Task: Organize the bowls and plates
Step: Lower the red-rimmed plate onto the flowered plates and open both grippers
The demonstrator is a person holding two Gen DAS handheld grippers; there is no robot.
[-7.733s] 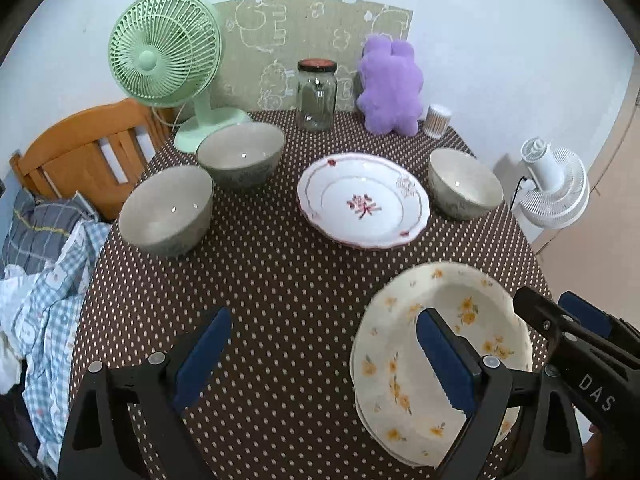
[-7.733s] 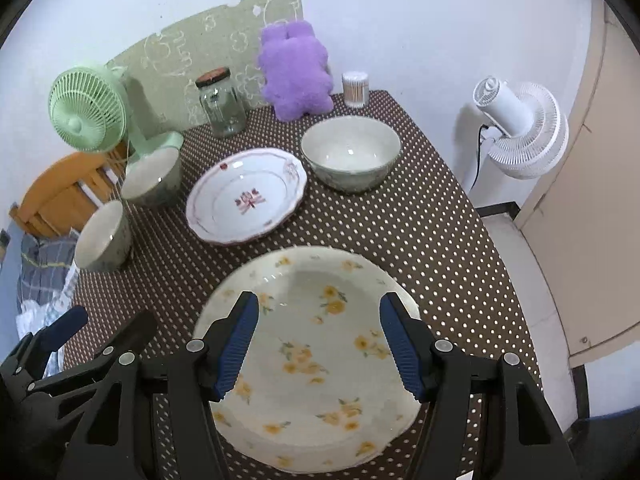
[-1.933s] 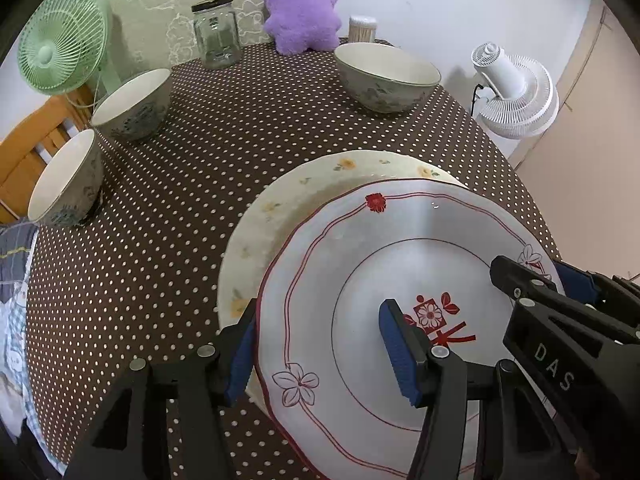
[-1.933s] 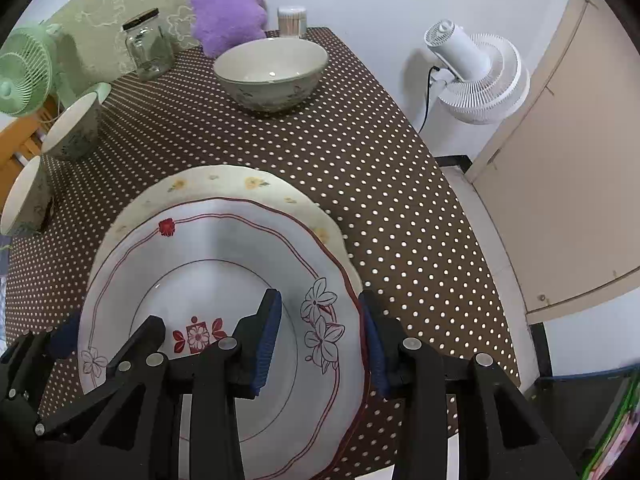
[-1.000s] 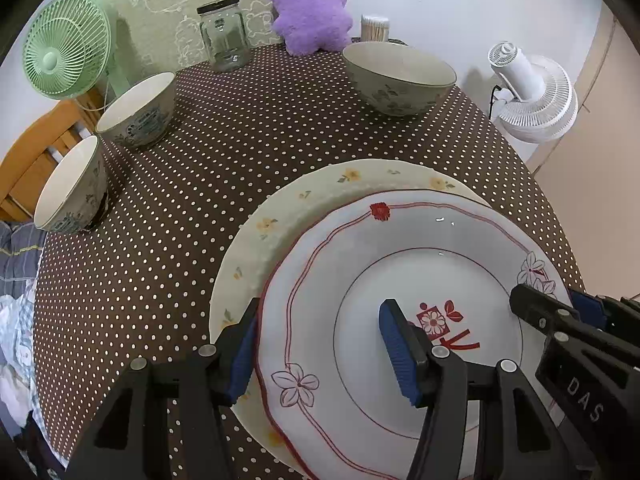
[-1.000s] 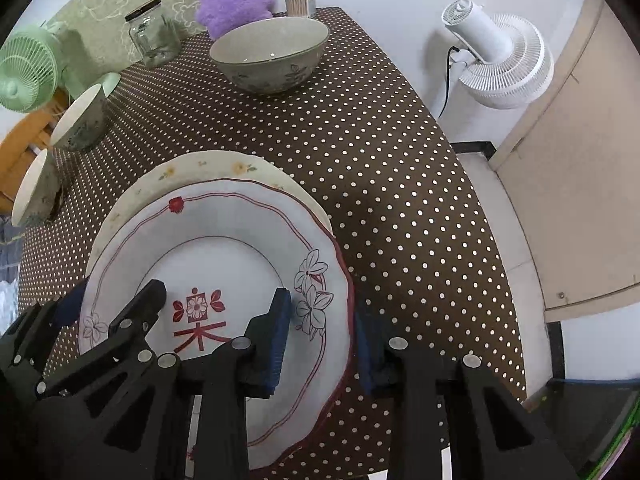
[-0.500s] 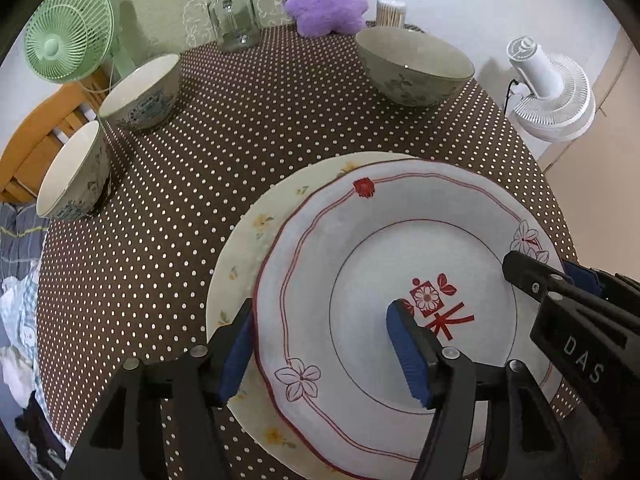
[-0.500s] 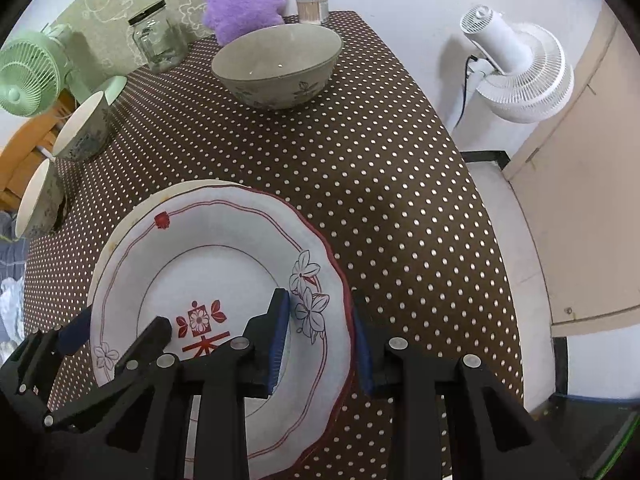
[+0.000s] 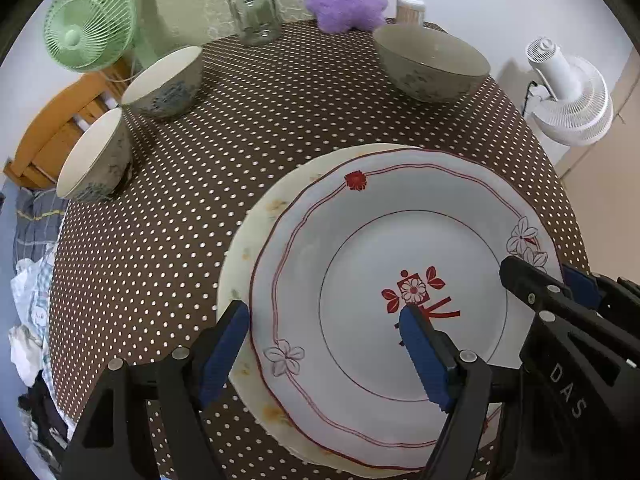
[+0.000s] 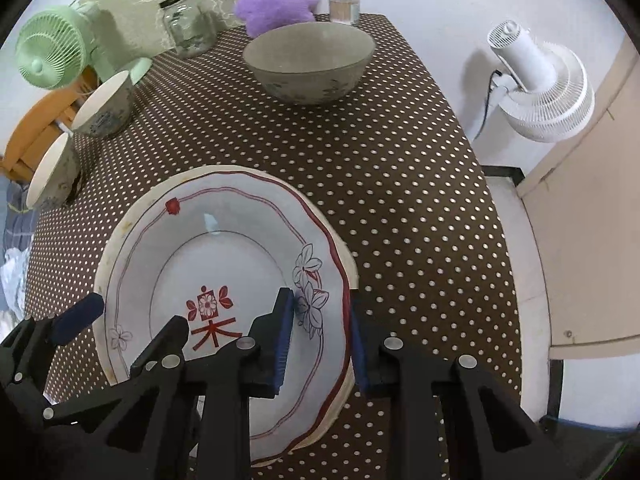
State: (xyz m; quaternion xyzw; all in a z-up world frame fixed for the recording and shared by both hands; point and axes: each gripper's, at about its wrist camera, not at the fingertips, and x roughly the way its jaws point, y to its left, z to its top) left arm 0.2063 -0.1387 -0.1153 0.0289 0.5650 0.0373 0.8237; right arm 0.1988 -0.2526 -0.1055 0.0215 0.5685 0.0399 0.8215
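Now that the white scalloped china plate with red line trim point(image 9: 384, 280) sits nested on the cream yellow-flowered plate point(image 9: 240, 248) at the near edge of the brown polka-dot bench point(image 9: 240, 120), the stacking step looks all but finished. Around the red-trimmed plate's left rim, the left gripper point(image 9: 326, 346) stands wide, its fingers having just been opening; the rim lies between them with neither pad pressing it, so I judge this a release. At that plate's right rim, the right gripper point(image 10: 320, 340) is narrow, its blue fingers point(image 10: 282, 340) straddling both stacked edges, probably to steady the stack; whether they truly pinch, I cannot tell. Beyond the plate, a wide grey-green ceramic bowl point(image 10: 308, 64) and two smaller pale patterned bowls point(image 9: 164, 80) wait apart, likely next.
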